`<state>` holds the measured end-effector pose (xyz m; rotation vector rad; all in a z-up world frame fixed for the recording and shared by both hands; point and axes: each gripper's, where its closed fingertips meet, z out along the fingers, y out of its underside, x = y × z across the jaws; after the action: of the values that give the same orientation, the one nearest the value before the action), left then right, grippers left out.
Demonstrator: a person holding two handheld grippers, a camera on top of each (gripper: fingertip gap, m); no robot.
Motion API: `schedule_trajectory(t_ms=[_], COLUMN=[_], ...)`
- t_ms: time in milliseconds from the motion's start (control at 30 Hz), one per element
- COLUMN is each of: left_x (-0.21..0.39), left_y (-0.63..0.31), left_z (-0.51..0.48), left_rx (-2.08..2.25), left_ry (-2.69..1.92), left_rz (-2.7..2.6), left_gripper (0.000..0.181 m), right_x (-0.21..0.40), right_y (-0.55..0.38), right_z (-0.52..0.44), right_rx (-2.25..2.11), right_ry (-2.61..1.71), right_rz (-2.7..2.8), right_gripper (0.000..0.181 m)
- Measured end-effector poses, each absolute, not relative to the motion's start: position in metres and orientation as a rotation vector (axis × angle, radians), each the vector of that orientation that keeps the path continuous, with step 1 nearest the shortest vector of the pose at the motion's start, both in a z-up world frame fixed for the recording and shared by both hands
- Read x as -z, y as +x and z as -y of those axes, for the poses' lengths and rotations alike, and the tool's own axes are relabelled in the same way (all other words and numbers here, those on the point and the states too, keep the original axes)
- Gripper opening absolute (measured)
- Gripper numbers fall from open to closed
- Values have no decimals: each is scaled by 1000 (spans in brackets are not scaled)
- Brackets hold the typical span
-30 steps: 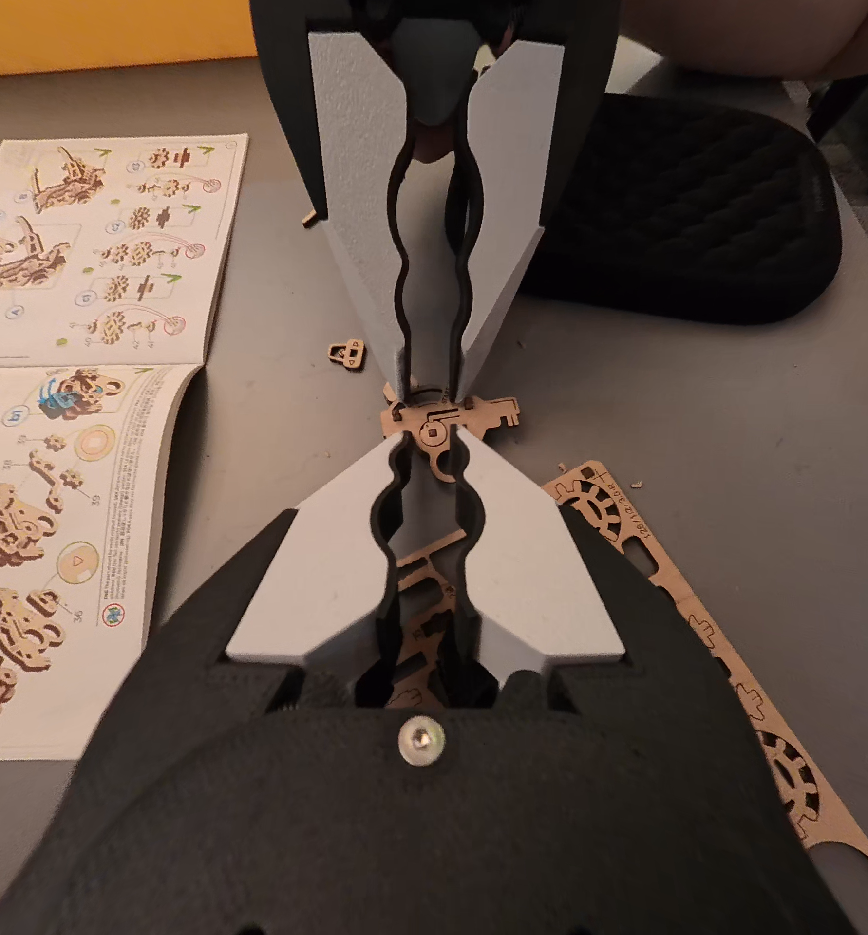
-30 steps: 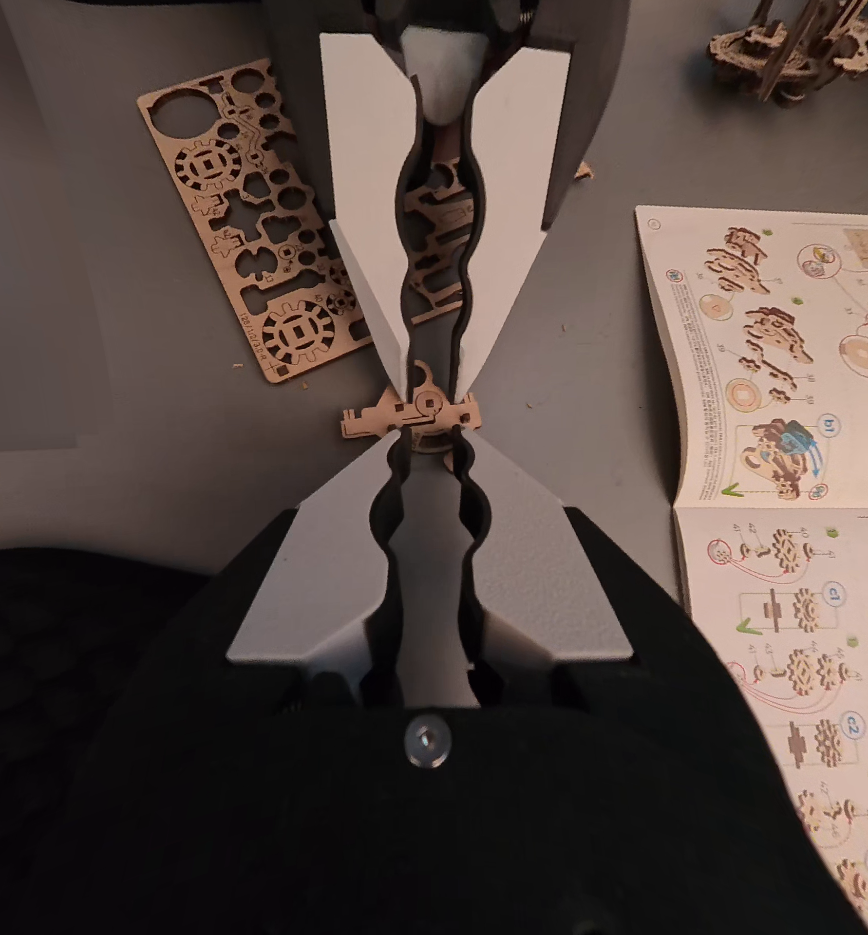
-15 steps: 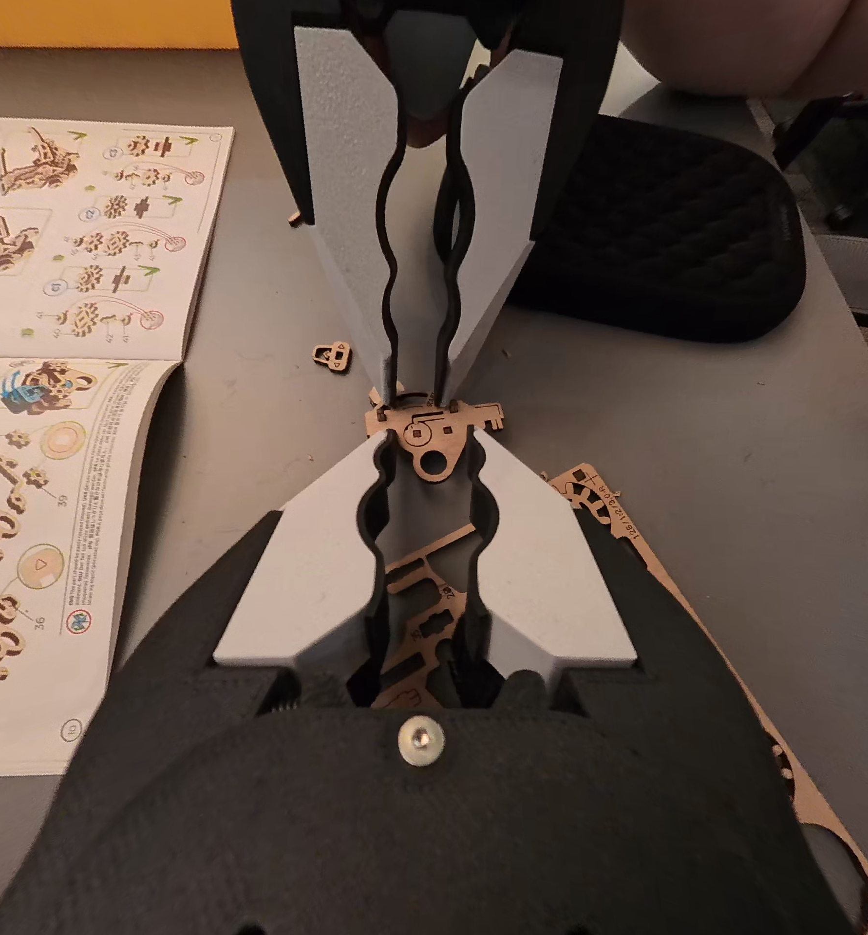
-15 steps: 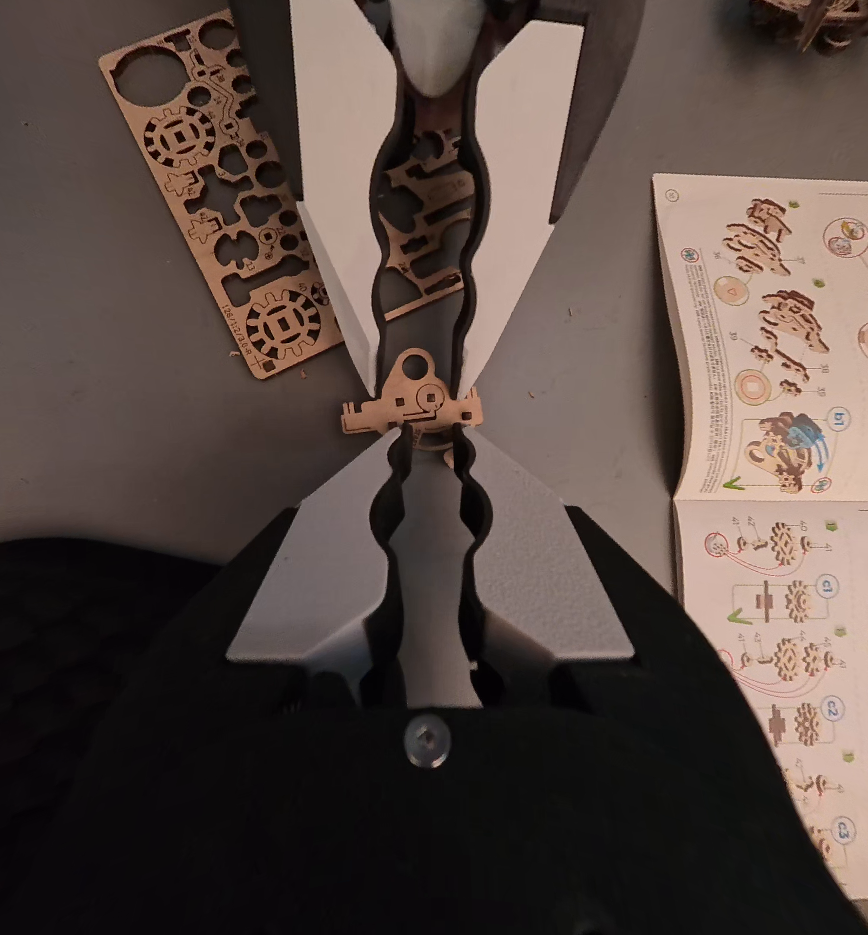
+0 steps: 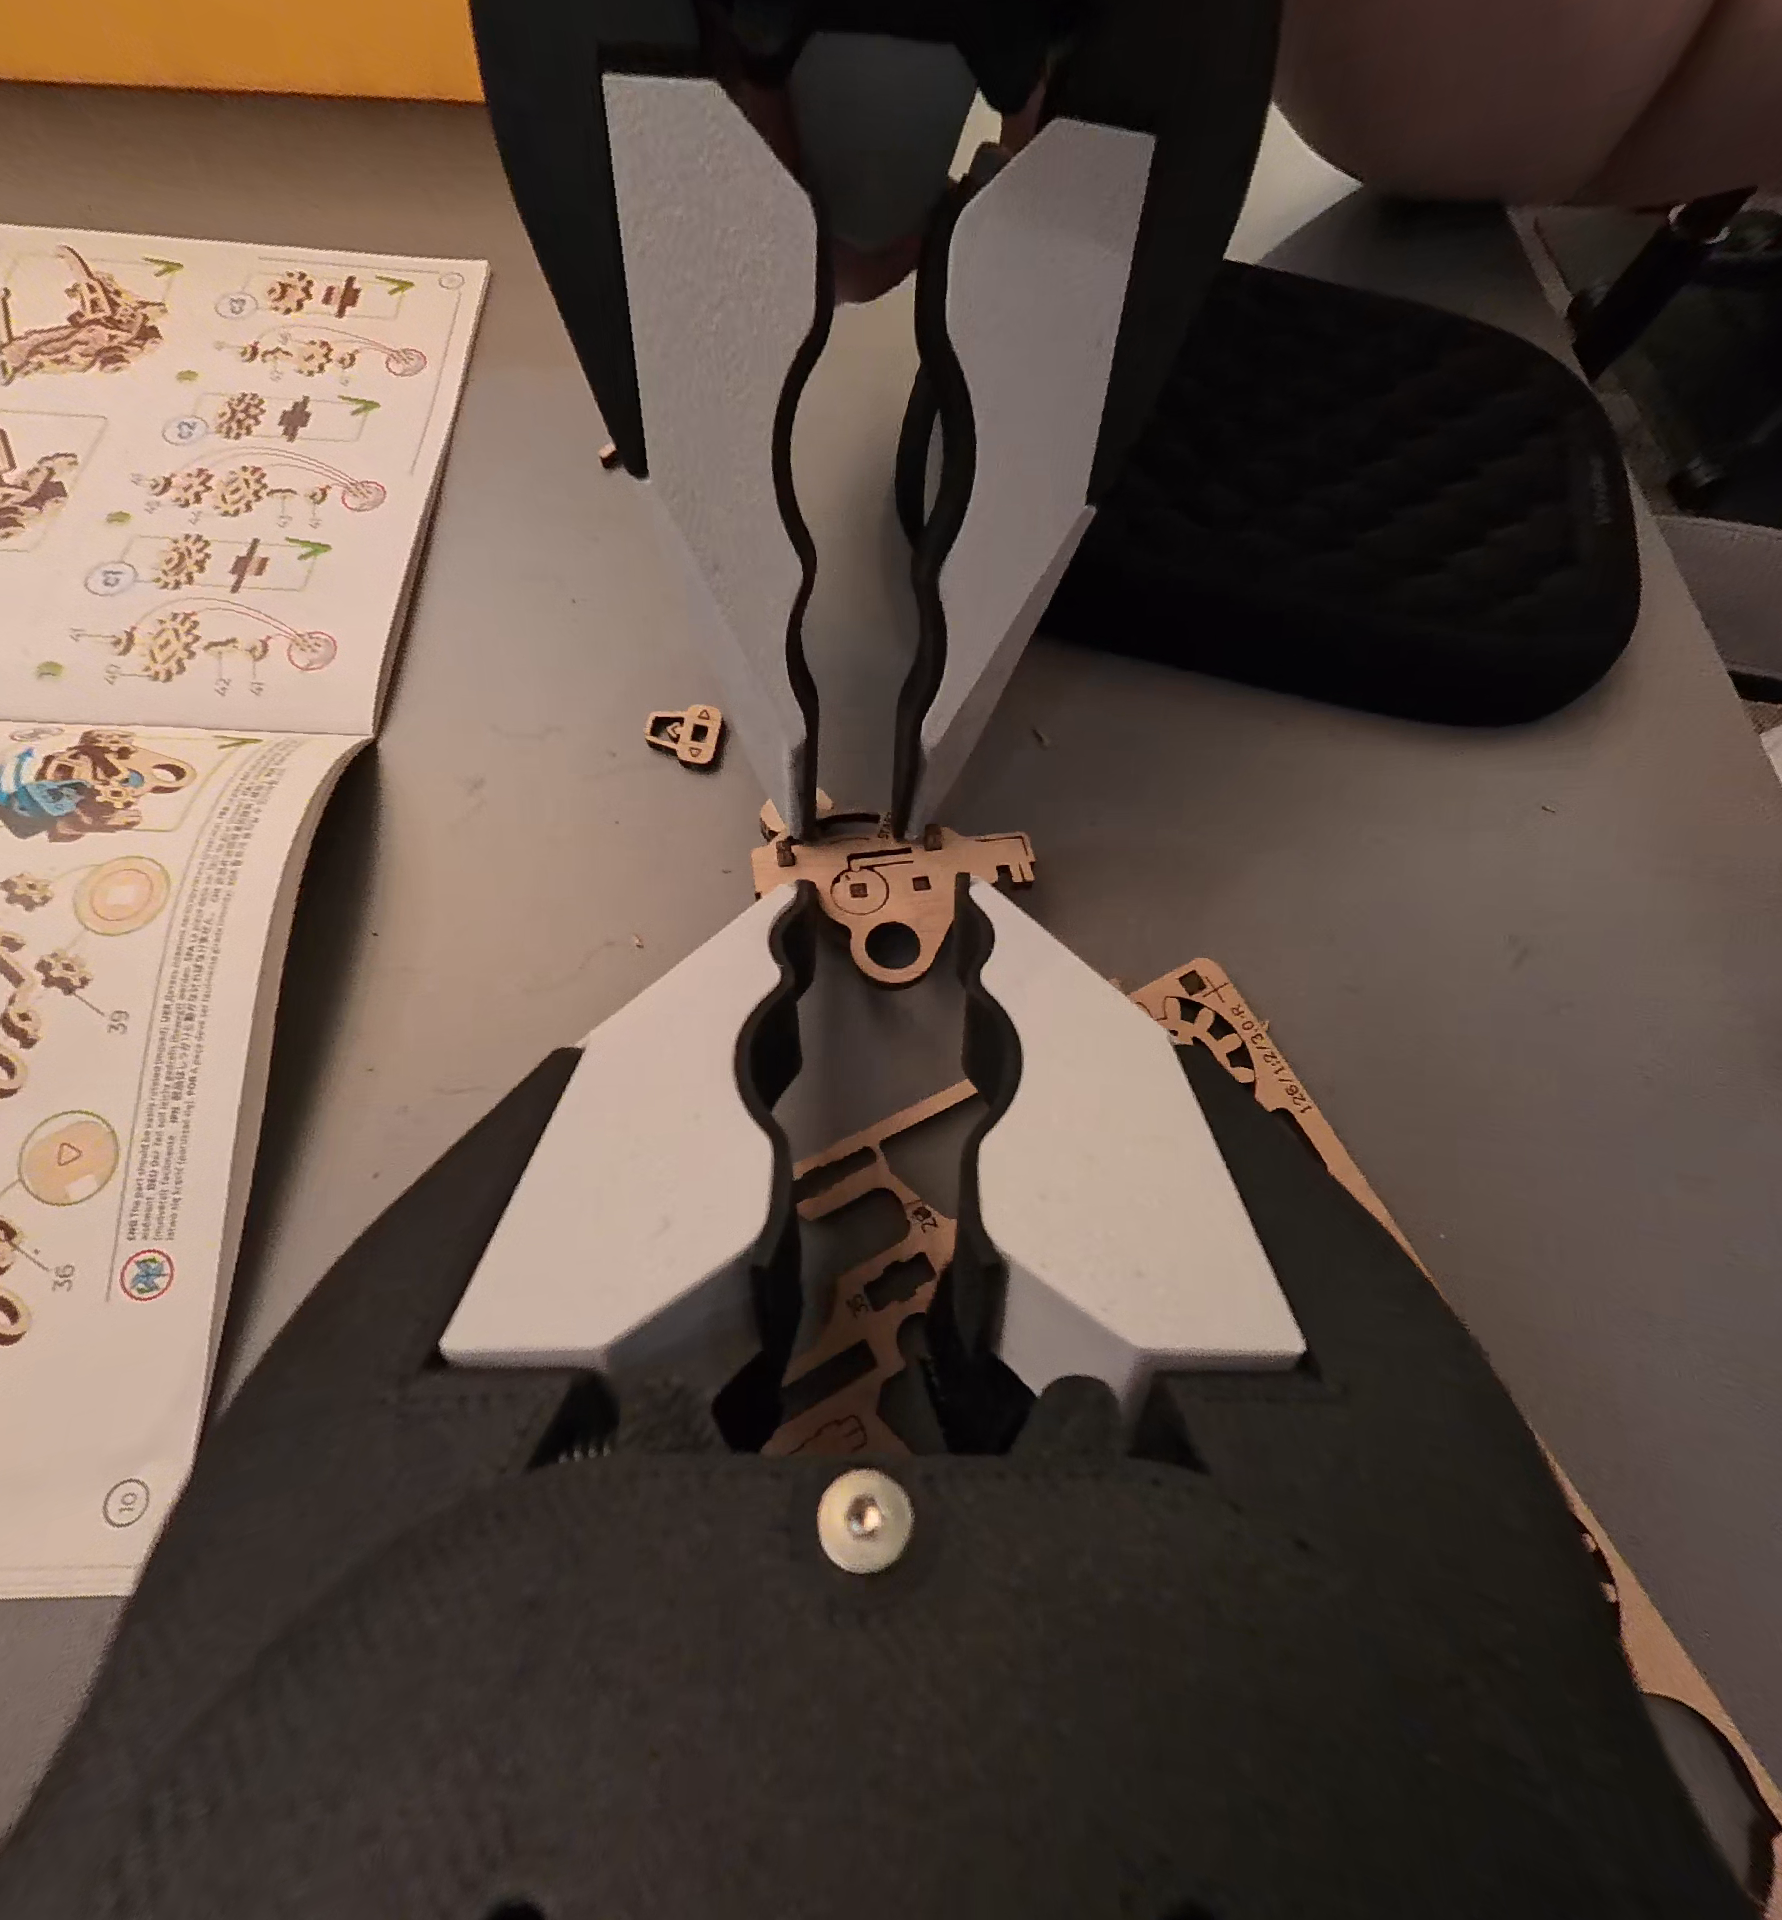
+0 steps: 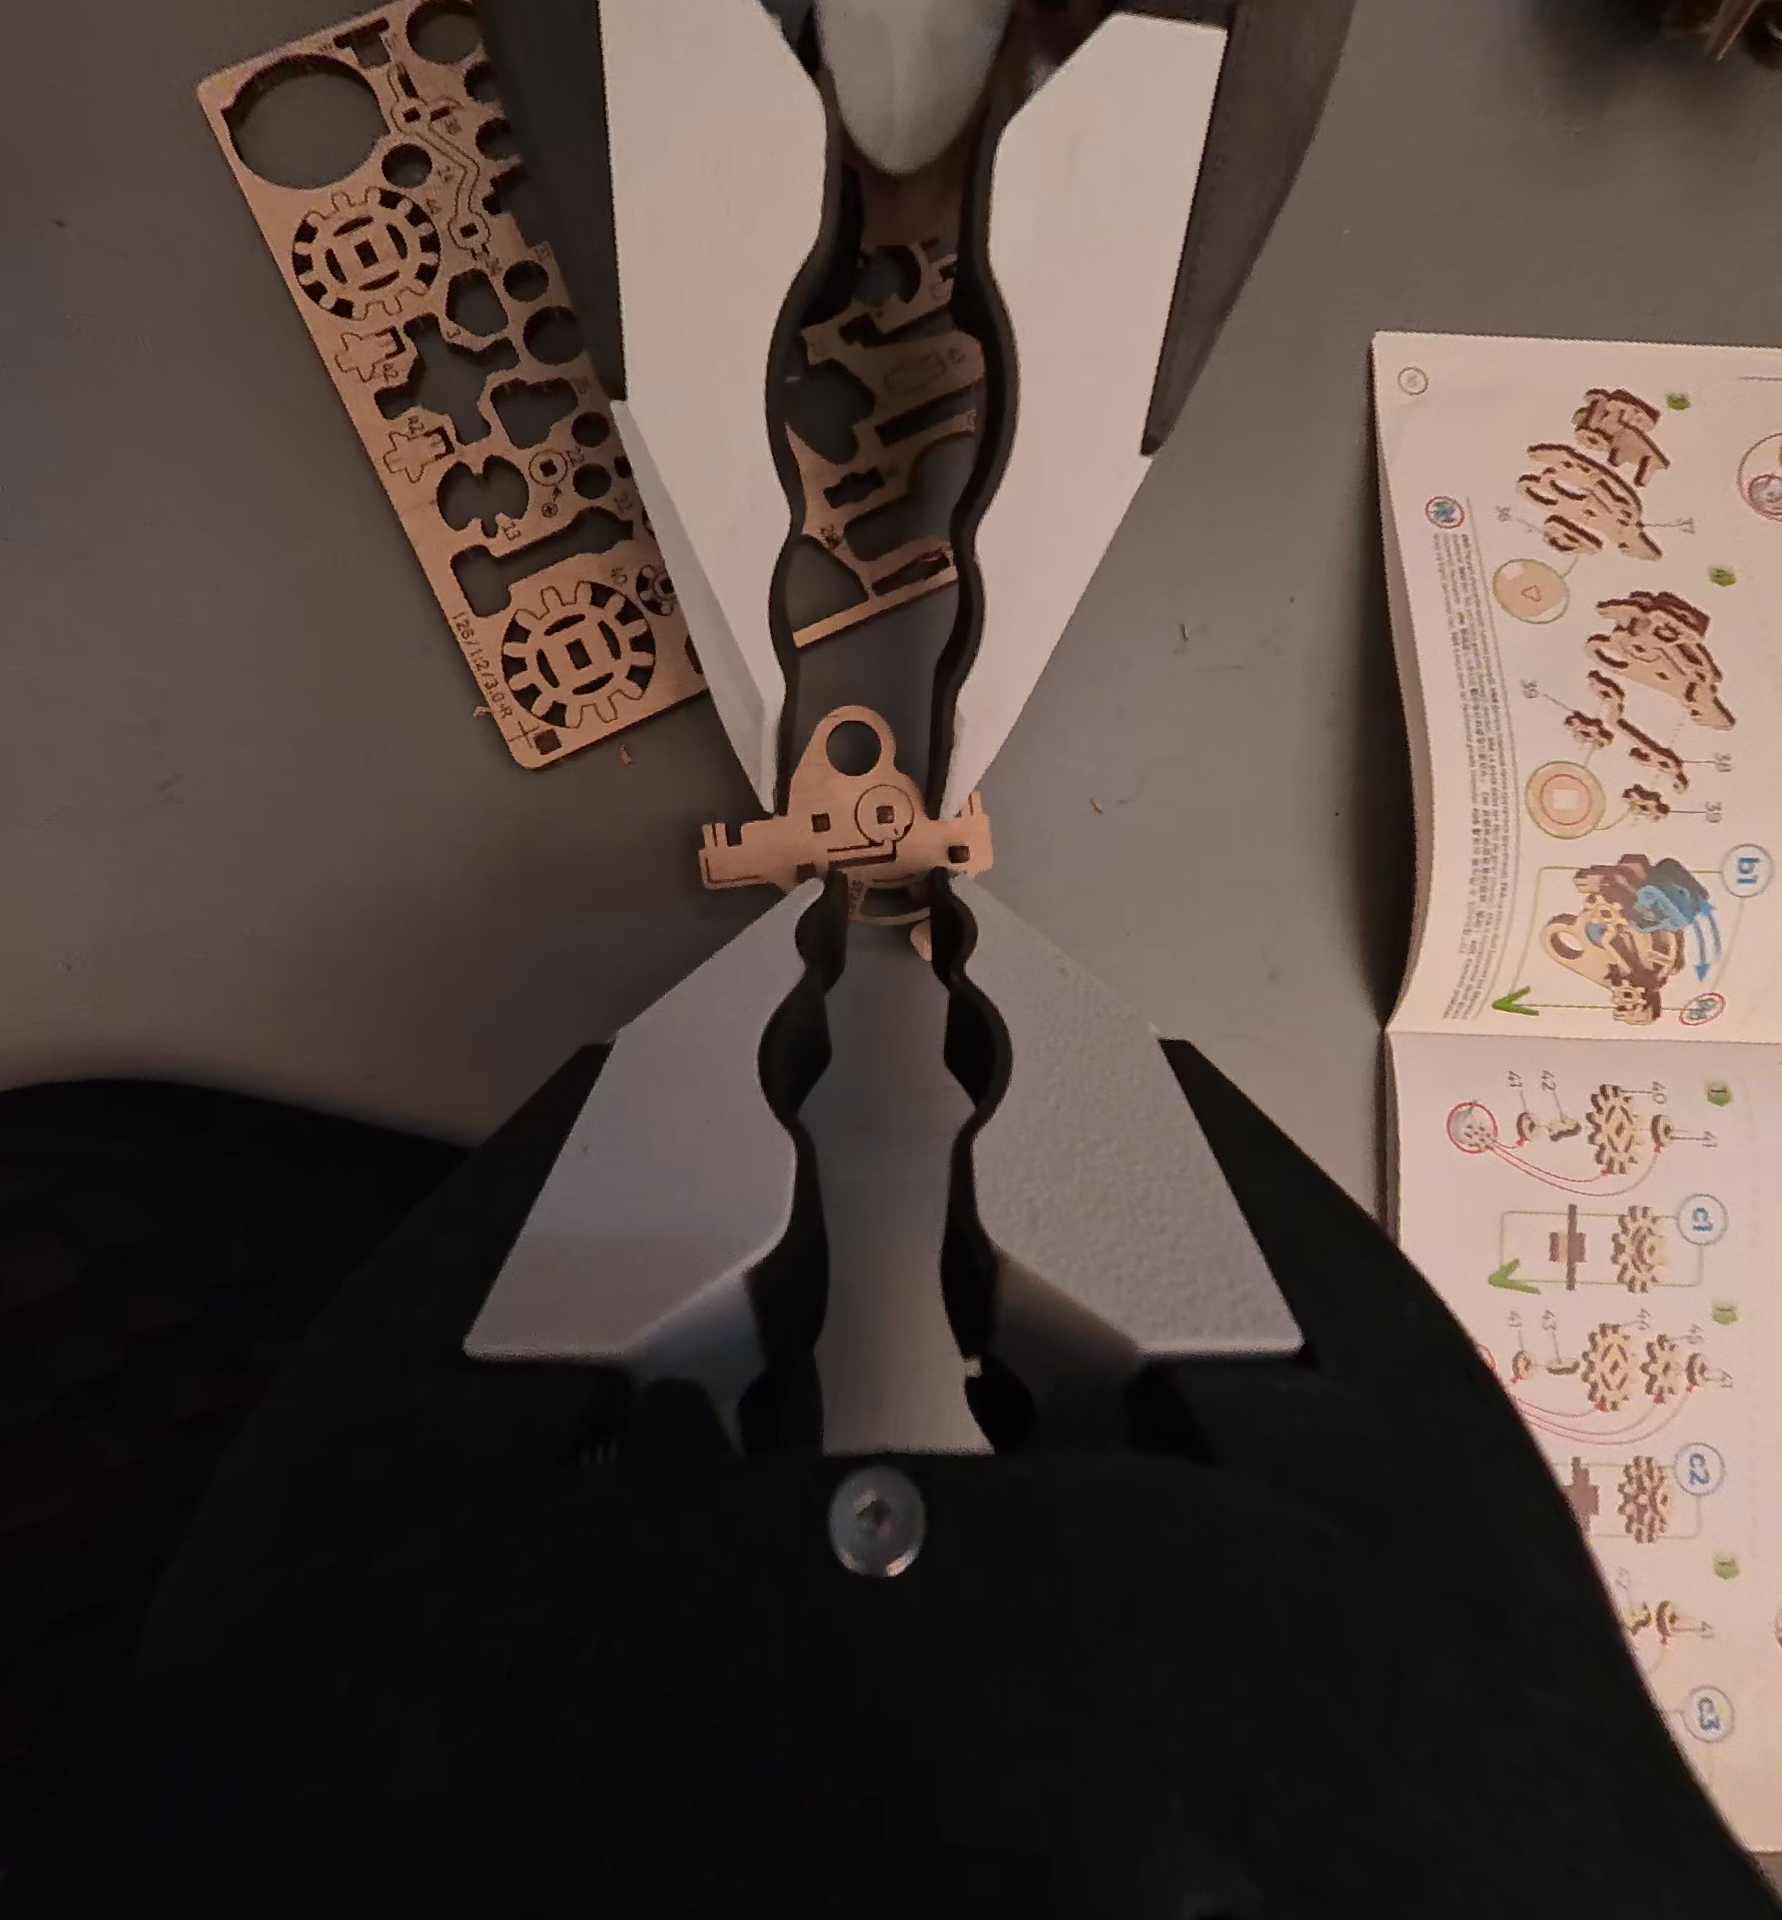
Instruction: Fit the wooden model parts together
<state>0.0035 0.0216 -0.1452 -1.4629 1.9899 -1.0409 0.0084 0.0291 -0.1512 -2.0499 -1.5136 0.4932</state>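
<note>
Left gripper (image 5: 882,899) and right gripper (image 6: 882,888) meet tip to tip over the grey bench (image 5: 1334,831), each clamped on opposite edges of the flat wooden part (image 5: 892,883), which is in the air between them. Thin laser-cut plywood: light, stiff, probably snaps if twisted, so hold the solid middle, not the notched tabs. Punched-out sheet (image 6: 430,395) far left, booklet (image 6: 1614,935) right.

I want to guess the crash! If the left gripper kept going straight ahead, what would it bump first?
The left gripper already meets the flat wooden part at its tips. Straight beyond it the right gripper points back, tip to tip, so that would likely be hit next. Depth is hard to judge.
</note>
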Motion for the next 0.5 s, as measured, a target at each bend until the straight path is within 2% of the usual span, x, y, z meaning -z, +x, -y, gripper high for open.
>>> schedule_trajectory(t_ms=[500], left_x=[145], left_y=[2], left_z=[-22], left_rx=[1050], left_ry=[-1473], left_rz=[-1982], left_gripper=[25], right_x=[151], right_y=[7], right_z=[-29], right_rx=[-502], right_ry=[-2022], right_rz=[1502], right_gripper=[15])
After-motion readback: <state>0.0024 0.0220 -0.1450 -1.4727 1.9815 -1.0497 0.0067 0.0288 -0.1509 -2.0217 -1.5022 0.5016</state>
